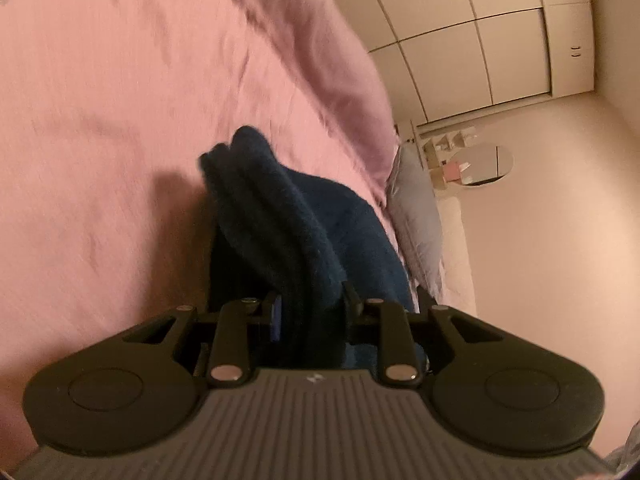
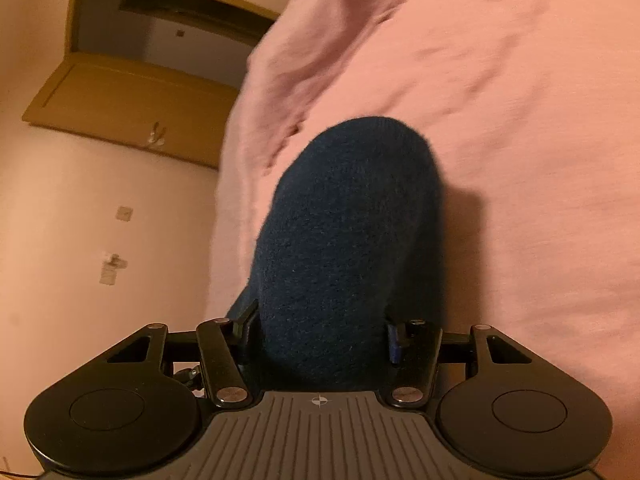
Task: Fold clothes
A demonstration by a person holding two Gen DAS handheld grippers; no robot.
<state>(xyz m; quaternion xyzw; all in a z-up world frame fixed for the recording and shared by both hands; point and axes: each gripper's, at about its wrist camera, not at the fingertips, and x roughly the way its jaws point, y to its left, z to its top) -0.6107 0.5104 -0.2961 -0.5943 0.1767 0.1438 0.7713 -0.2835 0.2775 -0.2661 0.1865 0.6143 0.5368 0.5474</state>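
Note:
A dark navy knitted garment [image 1: 288,216] hangs in folds over the pink bedspread [image 1: 112,120]. My left gripper [image 1: 312,308] is shut on a bunched edge of it; the cloth fills the gap between the jaws and hides the fingertips. In the right wrist view the same navy garment [image 2: 344,232] bulges up between the jaws of my right gripper [image 2: 324,332], which is shut on it. The pink bedspread [image 2: 520,120] lies behind it.
In the left wrist view a grey pillow [image 1: 420,216] lies at the bed's edge, with white wardrobe doors [image 1: 480,40] and an oval mirror [image 1: 484,164] beyond. In the right wrist view a wooden door [image 2: 132,96] stands open in a pale wall [image 2: 100,240].

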